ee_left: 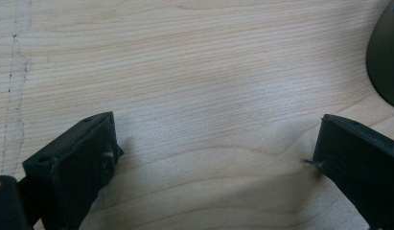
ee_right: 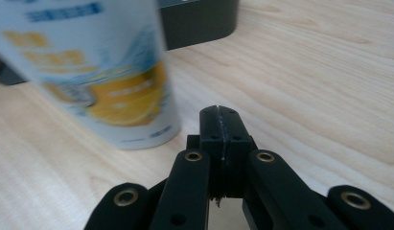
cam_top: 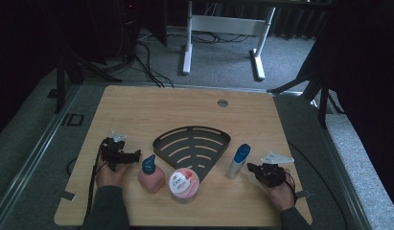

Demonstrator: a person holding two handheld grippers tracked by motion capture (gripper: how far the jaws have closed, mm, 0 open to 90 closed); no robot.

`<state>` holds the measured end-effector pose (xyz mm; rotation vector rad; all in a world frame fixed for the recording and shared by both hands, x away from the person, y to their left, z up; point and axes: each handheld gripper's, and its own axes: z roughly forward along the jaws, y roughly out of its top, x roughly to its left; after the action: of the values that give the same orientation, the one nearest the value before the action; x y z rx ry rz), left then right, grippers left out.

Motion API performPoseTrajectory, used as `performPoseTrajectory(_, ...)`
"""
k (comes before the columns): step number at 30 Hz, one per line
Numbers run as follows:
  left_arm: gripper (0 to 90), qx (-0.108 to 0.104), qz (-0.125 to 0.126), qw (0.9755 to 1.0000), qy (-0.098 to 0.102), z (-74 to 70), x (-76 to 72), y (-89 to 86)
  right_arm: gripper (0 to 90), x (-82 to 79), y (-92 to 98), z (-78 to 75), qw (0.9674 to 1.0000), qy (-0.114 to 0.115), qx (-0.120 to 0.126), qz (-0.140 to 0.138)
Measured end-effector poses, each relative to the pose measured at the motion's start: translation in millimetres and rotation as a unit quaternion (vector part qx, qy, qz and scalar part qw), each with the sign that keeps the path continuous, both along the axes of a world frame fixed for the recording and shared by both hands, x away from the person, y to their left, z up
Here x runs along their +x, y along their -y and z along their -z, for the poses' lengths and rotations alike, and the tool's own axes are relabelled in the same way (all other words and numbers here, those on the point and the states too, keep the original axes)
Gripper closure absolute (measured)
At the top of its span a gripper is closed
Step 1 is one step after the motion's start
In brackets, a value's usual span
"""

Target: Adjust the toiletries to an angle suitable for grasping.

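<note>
From the high view, a pale wood-grain surface (cam_top: 137,103) carries a black fan-shaped slotted rack (cam_top: 192,146), a pink pump bottle (cam_top: 151,175) with a blue-green top, a round pink Dove jar (cam_top: 184,184), and a white bottle with a blue cap (cam_top: 238,161) standing upright just beside the right gripper (cam_top: 254,168). The right gripper view adds the bottle's blurred label, orange and blue print on glossy white, and shows the matte black fingers pressed flat together, gripping nothing, just beside the bottle's base. In the left gripper view, the left gripper (ee_left: 214,143) holds its blocky fingers wide apart over bare wood.
</note>
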<state>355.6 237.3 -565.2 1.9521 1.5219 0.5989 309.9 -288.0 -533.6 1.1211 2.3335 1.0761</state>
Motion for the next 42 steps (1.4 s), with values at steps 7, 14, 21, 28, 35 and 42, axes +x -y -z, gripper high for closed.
performPoseTrajectory(7, 1.6, 0.000, 0.000, 1.0000, 0.000, 0.0, -0.1, 0.3, 90.0, -15.5, -11.1, 0.5, 0.9995, -0.001, 0.001, -0.030)
performPoseTrajectory(14, 1.6, 0.000, 0.000, 1.0000, 0.000, 0.0, -0.2, 0.4, 90.0, -25.9, -26.8, 3.6, 0.9979, -0.002, -0.009, -0.064)
performPoseTrajectory(21, 1.6, 0.000, 0.000, 1.0000, 0.000, 0.0, -0.1, 0.4, 90.0, -27.9, -33.4, 4.5, 0.9964, -0.005, -0.003, -0.084)
performPoseTrajectory(28, 1.6, 0.000, 0.000, 1.0000, 0.000, 0.0, -0.1, 0.4, 89.9, -19.6, -40.2, 6.4, 0.9959, -0.004, 0.003, -0.090)
performPoseTrajectory(35, 1.6, 0.000, 0.000, 1.0000, 0.000, 0.0, -0.1, 0.4, 90.0, -4.2, -45.8, 8.6, 0.9963, -0.001, -0.006, -0.086)
performPoseTrajectory(42, 1.6, 0.000, 0.000, 1.0000, 0.000, 0.0, -0.1, 0.4, 90.0, 10.3, -46.1, 8.5, 0.9973, 0.003, -0.009, -0.073)
